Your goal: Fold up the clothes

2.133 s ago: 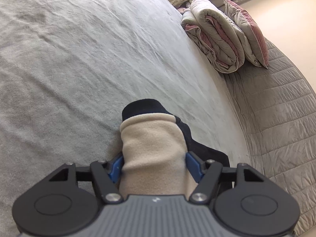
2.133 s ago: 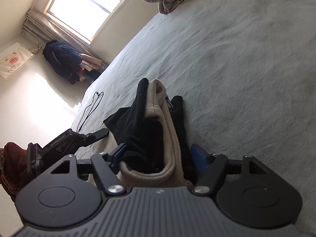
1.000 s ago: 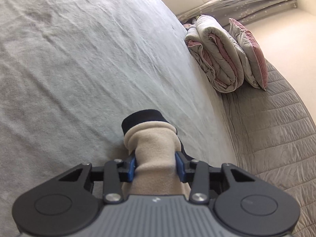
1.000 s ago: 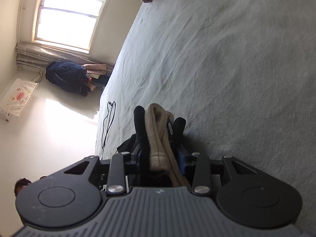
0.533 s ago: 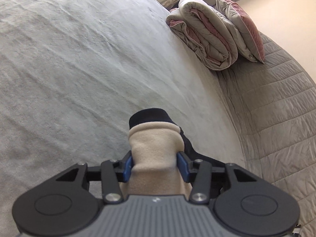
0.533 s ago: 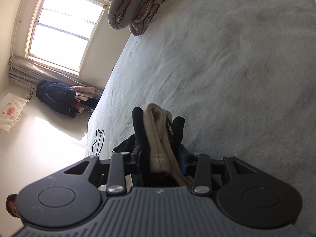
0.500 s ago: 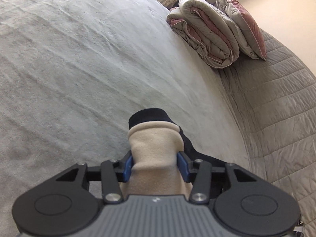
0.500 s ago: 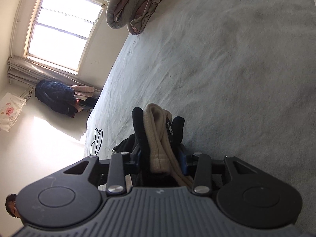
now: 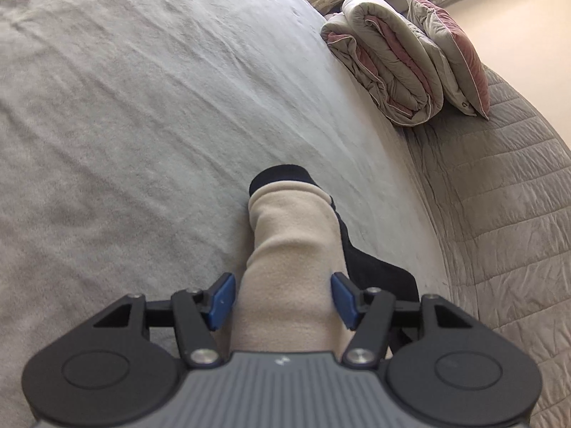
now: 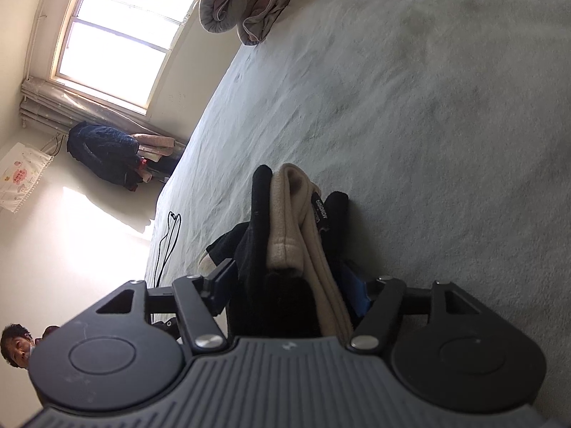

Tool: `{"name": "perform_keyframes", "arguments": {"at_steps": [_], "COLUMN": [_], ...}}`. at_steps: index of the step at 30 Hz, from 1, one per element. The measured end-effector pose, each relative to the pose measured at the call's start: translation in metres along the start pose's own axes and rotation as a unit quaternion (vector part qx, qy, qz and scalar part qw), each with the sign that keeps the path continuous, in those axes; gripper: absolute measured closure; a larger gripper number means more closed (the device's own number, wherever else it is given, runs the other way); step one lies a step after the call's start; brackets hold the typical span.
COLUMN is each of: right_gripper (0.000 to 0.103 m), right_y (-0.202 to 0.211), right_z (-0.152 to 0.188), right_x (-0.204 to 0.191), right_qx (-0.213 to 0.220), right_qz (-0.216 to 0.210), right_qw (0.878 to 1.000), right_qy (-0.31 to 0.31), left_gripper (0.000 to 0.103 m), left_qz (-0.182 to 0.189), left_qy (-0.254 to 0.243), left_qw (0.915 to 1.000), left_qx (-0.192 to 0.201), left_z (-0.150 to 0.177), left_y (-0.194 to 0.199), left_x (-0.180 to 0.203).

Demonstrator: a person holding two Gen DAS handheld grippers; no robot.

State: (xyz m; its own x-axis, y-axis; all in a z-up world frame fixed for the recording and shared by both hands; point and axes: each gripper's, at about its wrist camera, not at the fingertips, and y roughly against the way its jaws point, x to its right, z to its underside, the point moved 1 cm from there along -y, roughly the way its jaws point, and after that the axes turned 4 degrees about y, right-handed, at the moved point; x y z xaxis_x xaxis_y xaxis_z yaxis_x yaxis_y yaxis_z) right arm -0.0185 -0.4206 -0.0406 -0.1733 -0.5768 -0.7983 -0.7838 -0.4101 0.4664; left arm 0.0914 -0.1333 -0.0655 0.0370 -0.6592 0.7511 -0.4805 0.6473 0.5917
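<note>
A beige-and-black fleece garment [image 9: 292,249] lies bunched on the grey bed [image 9: 142,107]. The left gripper [image 9: 283,297] and right gripper [image 10: 292,285] both straddle it, jaws spread apart.

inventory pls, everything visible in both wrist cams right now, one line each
Garment: 1, beige fleece with black layers, between the fingers of both grippers, over the bed.
Bed cover: 1, pale grey, fills most of both views.
Quilted spread: 1, grey, along the bed's far edge.
Folded duvet: 1, grey with pink lining, at the bed's far end.
Pillow: 1, grey and pink, leaning on the duvet.
Window: 1, bright, on the wall.
Dark jacket: 1, navy, below the window, beside folded beige cloth.
Cable: 1, black, at the bed's edge.
Wall hanging: 1, white and pink.
Left gripper: black with blue pads, jaws apart around the garment.
Right gripper: black, jaws apart around the garment.
</note>
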Motion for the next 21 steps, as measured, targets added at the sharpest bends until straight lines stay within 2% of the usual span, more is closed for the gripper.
{"name": "perform_keyframes", "arguments": {"at_steps": [4, 6, 8, 11, 16, 21], "right_gripper": [0.036, 0.039, 0.050, 0.058, 0.061, 0.062], "right_y": [-0.008, -0.010, -0.012, -0.010, -0.002, 0.006], "right_z": [0.000, -0.002, -0.004, -0.010, -0.027, -0.058], "right_x": [-0.003, -0.004, -0.005, -0.004, 0.002, 0.008], "right_qx": [0.002, -0.001, -0.004, -0.005, 0.010, 0.041], "right_qz": [0.006, 0.010, 0.013, 0.005, -0.015, -0.006], "right_qw": [1.000, 1.000, 1.000, 1.000, 1.000, 0.999], "right_qy": [0.018, 0.022, 0.025, 0.009, -0.025, -0.017], "left_gripper": [0.043, 0.043, 0.049, 0.054, 0.056, 0.056], "left_qz": [0.014, 0.013, 0.011, 0.016, 0.039, 0.060], "left_qy": [0.019, 0.018, 0.011, -0.002, -0.025, -0.046], "left_qw": [0.9997, 0.9997, 0.9997, 0.9996, 0.9984, 0.9969], "left_qx": [0.007, 0.012, 0.017, 0.023, 0.032, 0.023], "left_z": [0.008, 0.010, 0.011, 0.010, 0.002, -0.008], "left_y": [-0.003, -0.004, -0.003, 0.001, -0.001, -0.033], "left_x": [-0.003, 0.000, 0.005, 0.015, 0.043, 0.080]}}
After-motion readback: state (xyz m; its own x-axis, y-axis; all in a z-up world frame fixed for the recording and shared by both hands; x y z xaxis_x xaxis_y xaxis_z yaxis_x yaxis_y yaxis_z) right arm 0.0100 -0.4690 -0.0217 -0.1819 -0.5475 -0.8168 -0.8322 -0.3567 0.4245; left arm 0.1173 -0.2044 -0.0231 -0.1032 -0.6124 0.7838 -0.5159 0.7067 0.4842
